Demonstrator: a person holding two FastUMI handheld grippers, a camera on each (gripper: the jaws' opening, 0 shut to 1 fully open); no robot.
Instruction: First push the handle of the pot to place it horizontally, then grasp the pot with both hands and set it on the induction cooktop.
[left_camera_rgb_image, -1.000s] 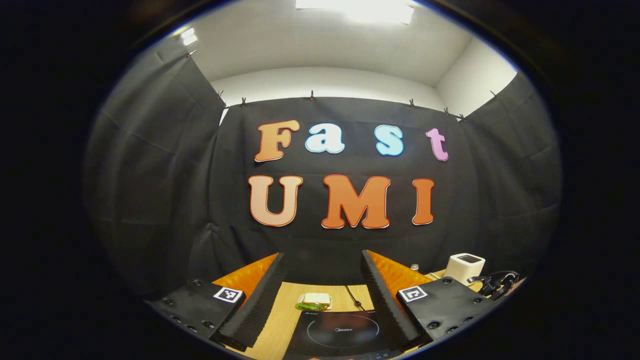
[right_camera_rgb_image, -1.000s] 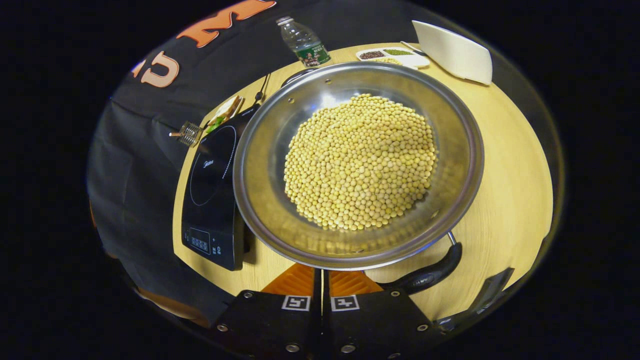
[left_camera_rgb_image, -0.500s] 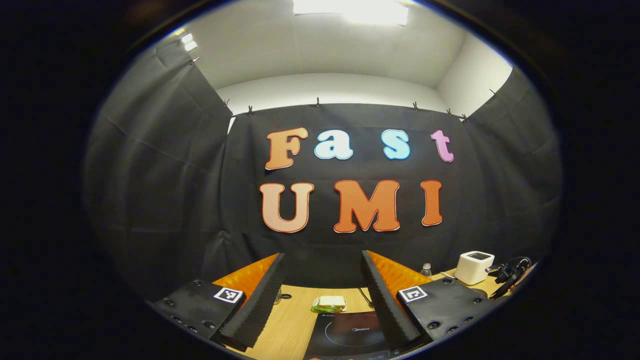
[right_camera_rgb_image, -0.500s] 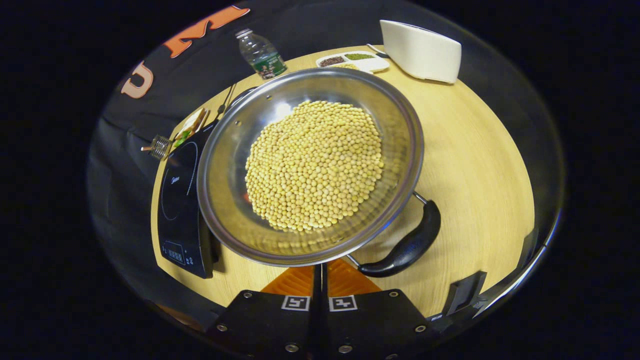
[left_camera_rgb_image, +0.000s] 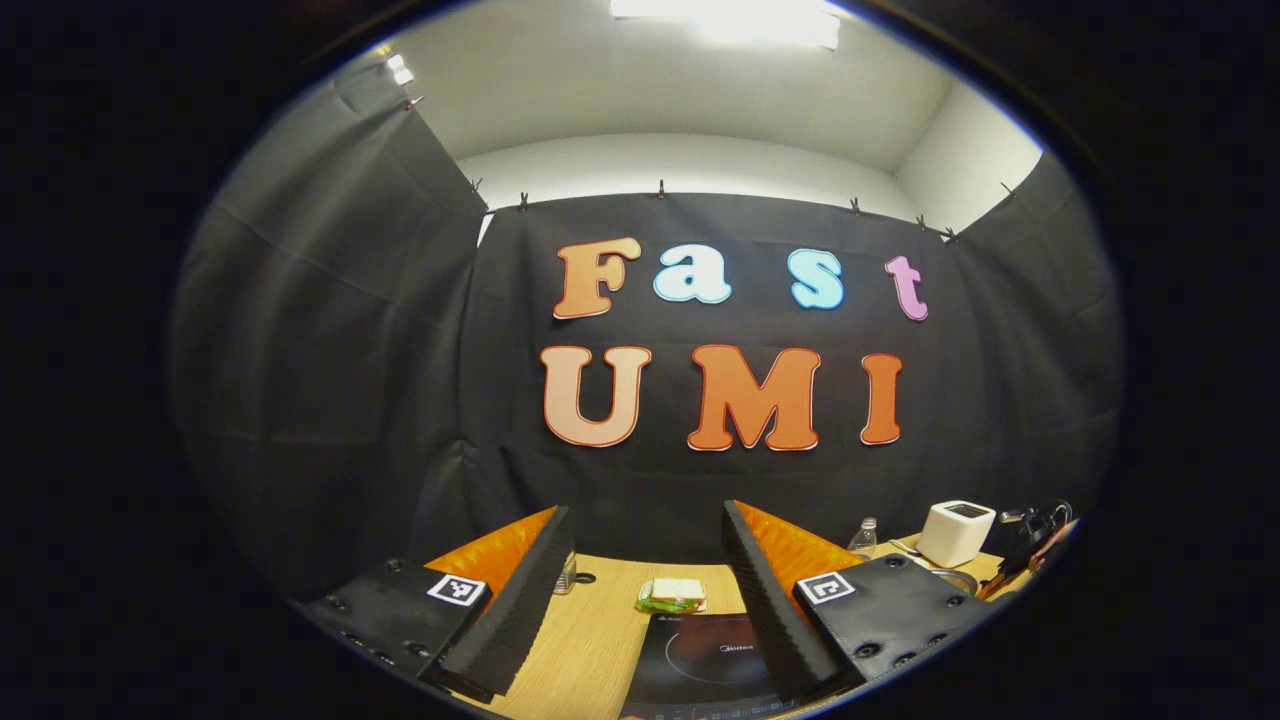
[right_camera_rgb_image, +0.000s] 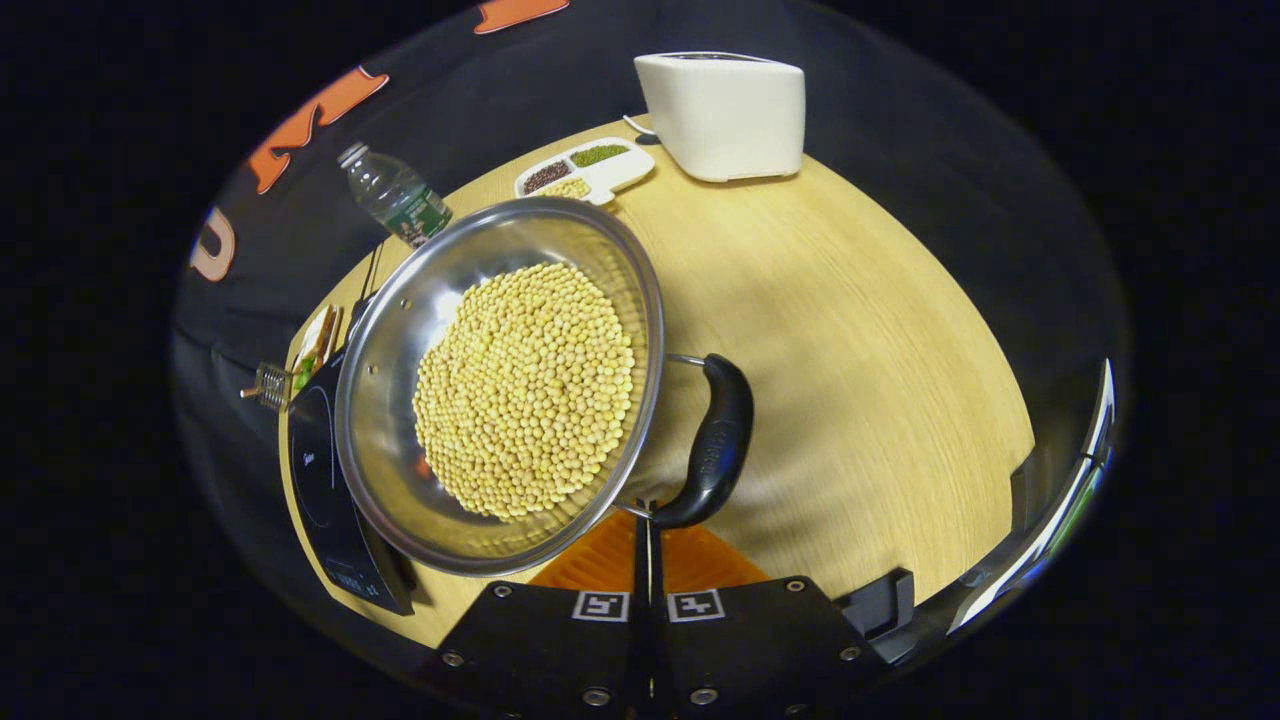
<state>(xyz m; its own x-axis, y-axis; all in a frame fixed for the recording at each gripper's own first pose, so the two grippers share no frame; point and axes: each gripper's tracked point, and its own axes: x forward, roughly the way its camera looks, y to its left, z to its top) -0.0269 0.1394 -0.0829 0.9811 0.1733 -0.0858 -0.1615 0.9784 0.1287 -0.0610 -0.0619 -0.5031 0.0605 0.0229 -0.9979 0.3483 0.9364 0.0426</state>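
Pot (right_camera_rgb_image: 400, 400) full of pale yellow beans (right_camera_rgb_image: 525, 390) sits on the wooden desk (right_camera_rgb_image: 850, 330), left part of it overlapping the induction cooktop (right_camera_rgb_image: 315, 480) edge in the right gripper view; whether it rests on the cooktop can't tell. Pot's black side handle (right_camera_rgb_image: 715, 445) is on the pot's right side, its lower end right at the tip of the right tool (right_camera_rgb_image: 645, 530). Right tool's fingers are pressed together, nothing between them; touching the handle or just beside it, can't tell.

Behind the pot: water bottle (right_camera_rgb_image: 393, 195), divided white dish (right_camera_rgb_image: 585, 170) with dark, green and pale grains, white box-shaped appliance (right_camera_rgb_image: 725, 110). Sandwich (right_camera_rgb_image: 318, 340) beyond the cooktop's far end, small metal clip thing (right_camera_rgb_image: 265, 385) at the desk edge.

Left tool (left_camera_rgb_image: 640, 590) is spread wide, holding nothing, aimed level over the desk toward the booth wall. Between its fingers: cooktop (left_camera_rgb_image: 705, 660) and sandwich (left_camera_rgb_image: 672, 594) behind it. Far right in that view, bottle (left_camera_rgb_image: 863, 537), white appliance (left_camera_rgb_image: 955, 532), and a dark gripper-like object (left_camera_rgb_image: 1035, 530), blurred.
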